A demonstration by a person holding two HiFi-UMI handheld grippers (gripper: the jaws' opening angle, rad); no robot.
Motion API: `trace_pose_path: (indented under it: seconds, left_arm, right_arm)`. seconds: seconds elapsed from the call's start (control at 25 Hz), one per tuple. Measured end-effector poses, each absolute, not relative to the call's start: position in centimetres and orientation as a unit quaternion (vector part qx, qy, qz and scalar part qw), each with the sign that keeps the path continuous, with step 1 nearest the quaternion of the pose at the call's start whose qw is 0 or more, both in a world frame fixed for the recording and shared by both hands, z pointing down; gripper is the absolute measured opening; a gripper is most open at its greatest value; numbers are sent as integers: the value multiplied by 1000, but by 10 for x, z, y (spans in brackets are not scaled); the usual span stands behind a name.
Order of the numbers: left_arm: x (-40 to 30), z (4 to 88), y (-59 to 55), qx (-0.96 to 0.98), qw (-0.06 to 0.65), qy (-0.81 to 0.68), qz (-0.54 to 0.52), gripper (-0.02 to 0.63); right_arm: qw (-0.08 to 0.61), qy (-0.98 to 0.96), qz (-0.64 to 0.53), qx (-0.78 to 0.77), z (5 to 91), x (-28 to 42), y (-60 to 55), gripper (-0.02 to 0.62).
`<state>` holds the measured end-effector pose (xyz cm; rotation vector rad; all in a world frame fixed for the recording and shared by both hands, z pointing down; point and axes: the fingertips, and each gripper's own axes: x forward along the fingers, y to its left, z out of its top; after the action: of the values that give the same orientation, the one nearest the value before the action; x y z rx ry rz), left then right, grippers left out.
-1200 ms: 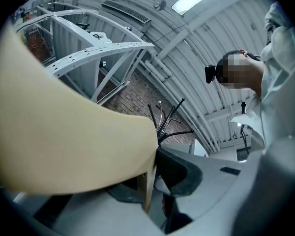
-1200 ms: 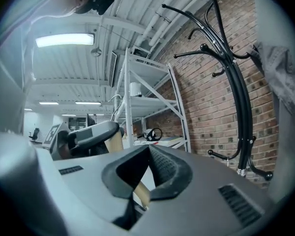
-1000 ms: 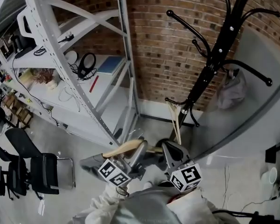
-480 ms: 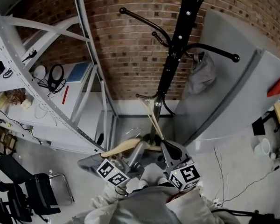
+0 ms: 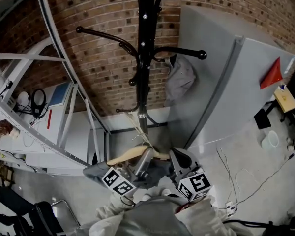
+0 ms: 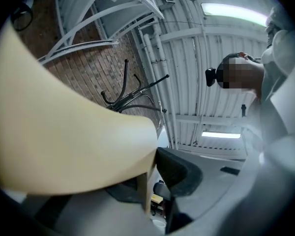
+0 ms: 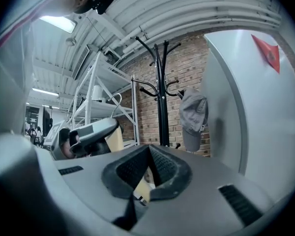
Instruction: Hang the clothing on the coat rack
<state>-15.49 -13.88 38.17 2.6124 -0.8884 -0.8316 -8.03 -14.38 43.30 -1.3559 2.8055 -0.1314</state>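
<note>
The black coat rack (image 5: 143, 53) stands against the brick wall, with a grey cap (image 5: 179, 80) hanging on one of its arms. Low in the head view, both grippers hold a wooden hanger (image 5: 125, 156) with grey clothing (image 5: 94, 171) draped below it. My left gripper (image 5: 146, 154) is shut on the hanger, whose pale wood (image 6: 64, 132) fills the left gripper view. My right gripper (image 5: 176, 157) is shut on the hanger too, and a sliver of wood (image 7: 143, 183) shows between its dark pads. The rack (image 7: 162, 97) and cap (image 7: 192, 114) stand ahead of the right gripper.
Grey metal shelving (image 5: 64, 107) with cables and headphones stands left of the rack. A tall grey cabinet (image 5: 226, 82) with a red triangle (image 5: 271, 73) stands to the right. Cables lie on the floor at right. A person (image 6: 241, 75) shows in the left gripper view.
The head view has swung right: the coat rack has slid from the right side to the middle and looms closer. Both grippers keep their hold on the hanger.
</note>
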Motion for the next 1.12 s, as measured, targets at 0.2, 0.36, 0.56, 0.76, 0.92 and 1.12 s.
trace_pose_path:
  seconds: [0.2,0.36,0.56,0.76,0.92,1.12]
  left_arm:
    - [-124,377,-153,902,125,-300,-284,91]
    - [-107,376,-163,901,118,-307,-281,90]
    - [-91,373,-174,898,110,-321,-280,90]
    - [-87,370,-181,896,106,-327,-282,90]
    - [-96,366,-187,894,103,-330,-285,91]
    - [-114,361,-198,892,101,-333,-288,91]
  right_arm:
    - [19,897,-38,-439,428,-48,-157,21]
    - [21,900,-38,-434,429,-30,-166,21]
    - [21,903,-40,-427,429,-11,-177,21]
    - [25,906,-45,-419,431,-7,-184,21]
    - [24,908,-45,-415,429,-14,-190,21]
    - [28,907,-41,-419,425,-24,-194,21]
